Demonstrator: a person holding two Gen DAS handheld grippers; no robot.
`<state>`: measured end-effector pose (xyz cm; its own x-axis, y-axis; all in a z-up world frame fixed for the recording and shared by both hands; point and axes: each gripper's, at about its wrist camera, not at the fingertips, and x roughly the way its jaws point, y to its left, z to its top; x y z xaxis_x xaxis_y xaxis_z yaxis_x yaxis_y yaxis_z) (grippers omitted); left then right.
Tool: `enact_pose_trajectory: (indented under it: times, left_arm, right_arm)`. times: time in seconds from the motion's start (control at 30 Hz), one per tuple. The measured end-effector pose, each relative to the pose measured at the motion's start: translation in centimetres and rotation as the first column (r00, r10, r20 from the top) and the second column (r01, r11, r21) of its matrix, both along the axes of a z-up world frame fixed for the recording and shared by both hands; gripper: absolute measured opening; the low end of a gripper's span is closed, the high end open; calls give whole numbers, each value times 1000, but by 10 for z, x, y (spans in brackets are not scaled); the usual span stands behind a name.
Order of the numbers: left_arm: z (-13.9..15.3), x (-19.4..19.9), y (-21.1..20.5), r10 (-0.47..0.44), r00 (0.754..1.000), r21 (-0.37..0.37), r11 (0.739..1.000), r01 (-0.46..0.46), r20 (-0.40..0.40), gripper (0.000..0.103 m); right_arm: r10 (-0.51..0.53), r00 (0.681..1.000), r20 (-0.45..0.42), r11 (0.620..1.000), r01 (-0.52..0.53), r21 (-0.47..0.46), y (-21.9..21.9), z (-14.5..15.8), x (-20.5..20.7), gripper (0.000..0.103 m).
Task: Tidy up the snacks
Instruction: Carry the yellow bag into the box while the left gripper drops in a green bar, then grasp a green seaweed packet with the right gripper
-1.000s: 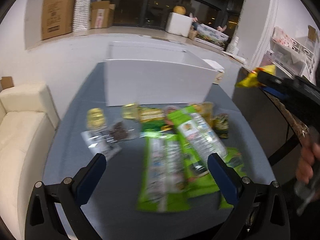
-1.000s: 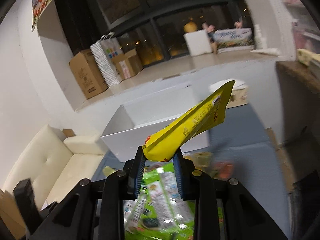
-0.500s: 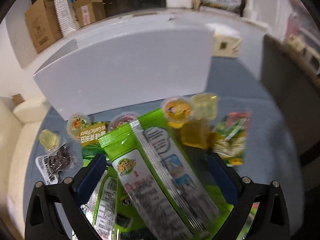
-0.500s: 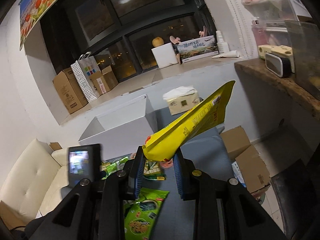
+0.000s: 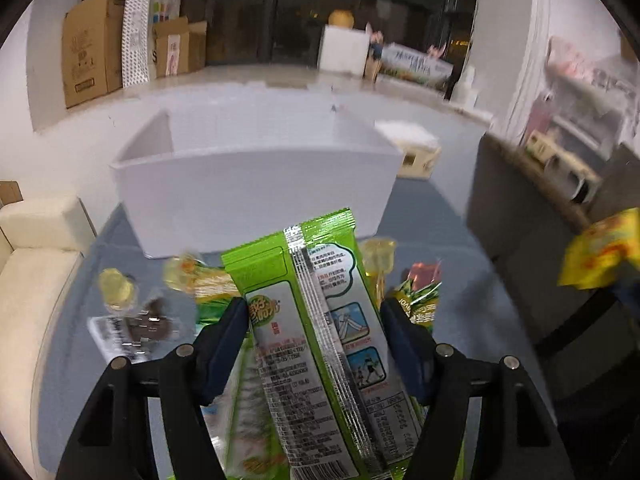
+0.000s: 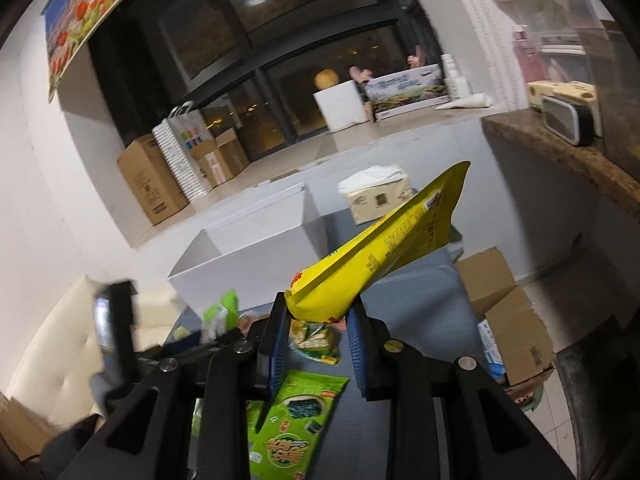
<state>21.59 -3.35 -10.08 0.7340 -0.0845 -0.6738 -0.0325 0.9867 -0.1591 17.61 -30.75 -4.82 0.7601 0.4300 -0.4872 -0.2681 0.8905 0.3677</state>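
My left gripper is shut on a long green snack packet, held above the blue-grey table with its back seam facing me. More snacks lie beneath: jelly cups, a dark snack packet, small green packets. An open white box stands just beyond them. My right gripper is shut on a yellow snack bag held high, pointing up and right; it also shows at the right edge of the left wrist view. A green seaweed packet lies below it.
A cream sofa borders the table on the left. A tissue box sits right of the white box. Cardboard boxes stand on the floor at right, under a dark counter. More boxes line the window ledge.
My left gripper has closed on the long green packet and lifted it off the pile, tilting up toward the white box. My right gripper still holds the yellow bag, shifted only slightly.
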Motion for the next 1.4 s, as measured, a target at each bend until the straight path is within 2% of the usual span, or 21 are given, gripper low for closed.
enact_pose_trajectory:
  times: [0.2,0.33,0.43,0.57,0.7,0.77,0.83,0.87,0.9,0.93,0.97,1.0,1.17,1.27,1.37,1.4]
  left_arm:
    - [36,-19,37,-25,998,-32,999,27,60,73]
    - [63,-4,65,-3,992,-6,1000,4,122,73]
    - [84,31,89,4,984,5,1000,-5,177,73]
    - [105,86,115,15,978,15,1000,-19,210,73]
    - [105,151,131,53,979,77,995,-69,194,73]
    - [98,180,138,33,984,83,995,-48,172,73]
    - [90,196,140,33,988,89,995,-47,150,74]
    - [85,201,140,31,990,89,995,-44,138,76]
    - [79,206,140,29,993,87,995,-39,117,81]
    - [74,208,141,44,993,97,994,-55,106,100]
    - [70,205,138,48,993,104,993,-60,107,103]
    - [66,203,139,56,992,116,991,-69,115,103]
    - [52,193,148,61,994,97,993,-69,91,103]
    - [57,179,141,59,992,118,990,-72,108,103]
    - [65,158,134,44,991,133,989,-61,126,103]
    - [67,147,131,47,989,140,988,-66,137,103]
  right_arm:
    - [121,993,7,993,-121,-12,49,-2,19,30]
    - [209,977,36,978,-207,-32,90,9,50,30]
    - [254,967,36,967,-253,-29,121,21,89,30]
    - [281,960,16,959,-280,-38,156,30,148,30]
    - [314,947,-66,946,-318,-57,184,24,204,30]
    - [310,947,-83,944,-317,-92,193,20,219,32]
    - [310,944,-111,941,-321,-105,199,15,231,37]
    - [310,943,-122,941,-322,-98,199,13,234,44]
    - [298,946,-124,945,-311,-100,199,12,236,53]
    - [282,952,-120,950,-295,-107,198,12,237,61]
    - [263,958,-113,954,-276,-117,197,10,237,78]
    - [255,961,-111,956,-267,-118,193,10,237,86]
    - [232,965,-121,961,-247,-121,185,9,233,88]
    - [224,969,-104,963,-236,-127,183,15,225,94]
    - [210,975,-78,971,-218,-99,174,25,208,95]
    - [201,977,-74,974,-207,-90,170,27,201,100]
